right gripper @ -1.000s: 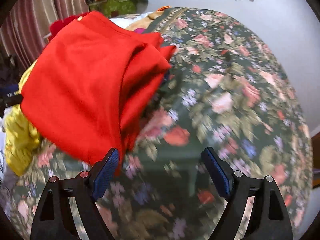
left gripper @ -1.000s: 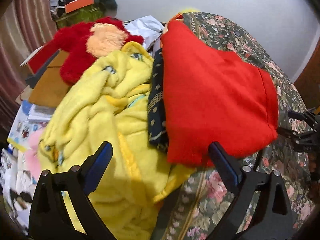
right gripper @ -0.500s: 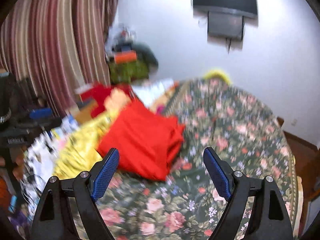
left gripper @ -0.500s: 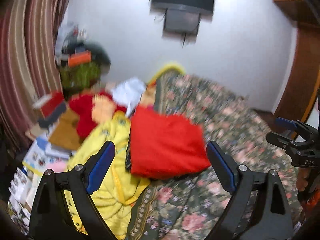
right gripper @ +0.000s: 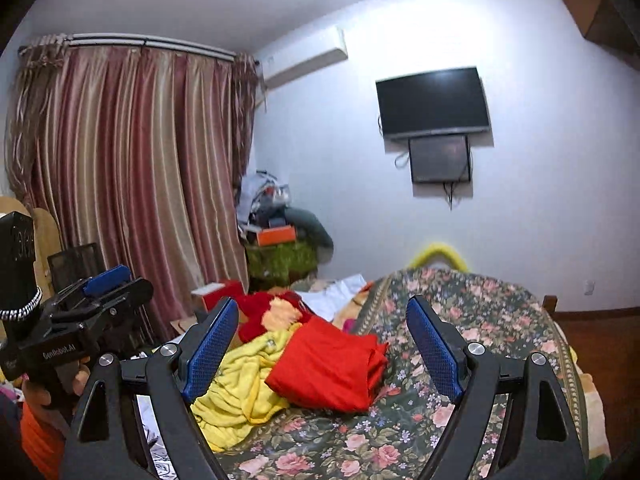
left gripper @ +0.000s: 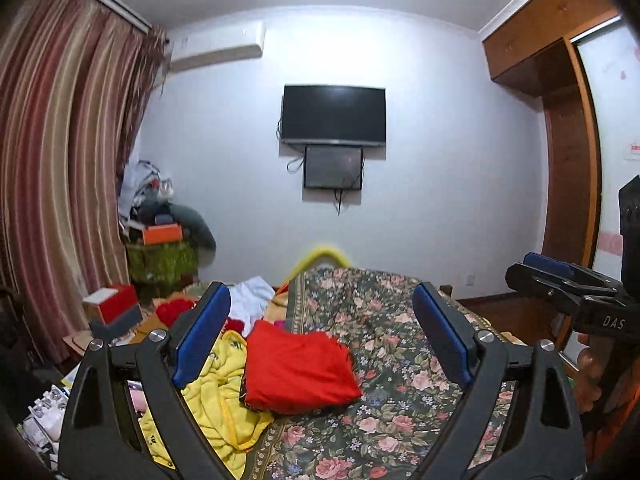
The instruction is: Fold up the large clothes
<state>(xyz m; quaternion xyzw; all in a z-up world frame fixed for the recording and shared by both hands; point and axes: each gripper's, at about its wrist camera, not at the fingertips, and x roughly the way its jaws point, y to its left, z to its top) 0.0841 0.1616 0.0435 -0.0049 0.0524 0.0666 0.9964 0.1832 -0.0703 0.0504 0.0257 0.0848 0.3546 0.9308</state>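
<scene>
A folded red garment lies on the floral bedspread, its left edge resting on a yellow fleece garment. It also shows in the right wrist view. My left gripper is open and empty, held well back from and above the red garment. My right gripper is open and empty, also held back from the bed. Each gripper shows at the edge of the other's view: the right one, the left one.
A red and cream plush item and white cloth lie behind the yellow garment. Boxes and clutter stand at the bed's left by the striped curtain. A TV hangs on the far wall. A wooden wardrobe stands right.
Both grippers have pulled far back and tilted up from the red garment, which now lies folded and small in view. The room's wall and TV have come into sight.
</scene>
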